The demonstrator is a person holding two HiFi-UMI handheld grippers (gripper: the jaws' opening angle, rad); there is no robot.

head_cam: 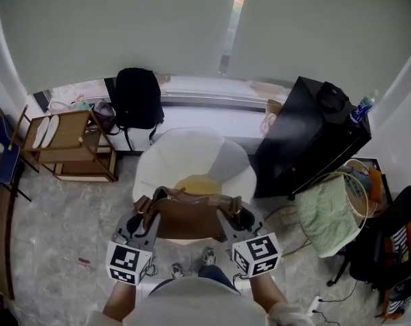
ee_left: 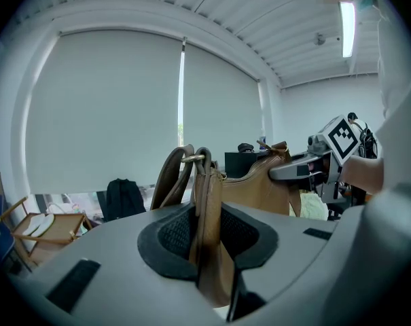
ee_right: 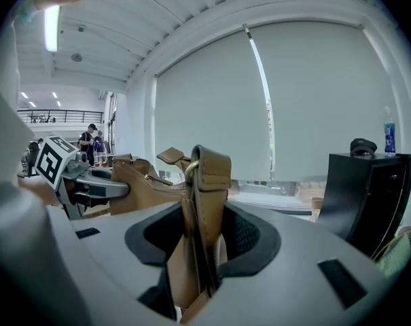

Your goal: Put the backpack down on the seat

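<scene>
A white seat (head_cam: pixel 191 151) with a yellow cushion (head_cam: pixel 200 183) stands straight ahead, its top free. Behind it, on the window ledge, leans a black bag (head_cam: pixel 136 99). A wooden rack (head_cam: pixel 73 145) stands to the left. A black cabinet (head_cam: pixel 310 138) is close on the right, with a cap (head_cam: pixel 333 97) and a bottle (head_cam: pixel 362 109) on top. A green cloth (head_cam: pixel 326 212) and cables lie on the floor beside the cabinet.

The brown backpack (head_cam: pixel 188 217) hangs between the two claws at the seat's near edge, just short of the cushion; whether it touches the seat cannot be told.

The left claw (ee_left: pixel 206 233) is narrowed onto the leather strap at the backpack's left end, pads pressing it from both sides, the strap's ring standing up above the jaws. The right claw (ee_right: pixel 204 240) is clenched on the folded strap tab at the right end, jaws set a little wider around the thicker leather.
</scene>
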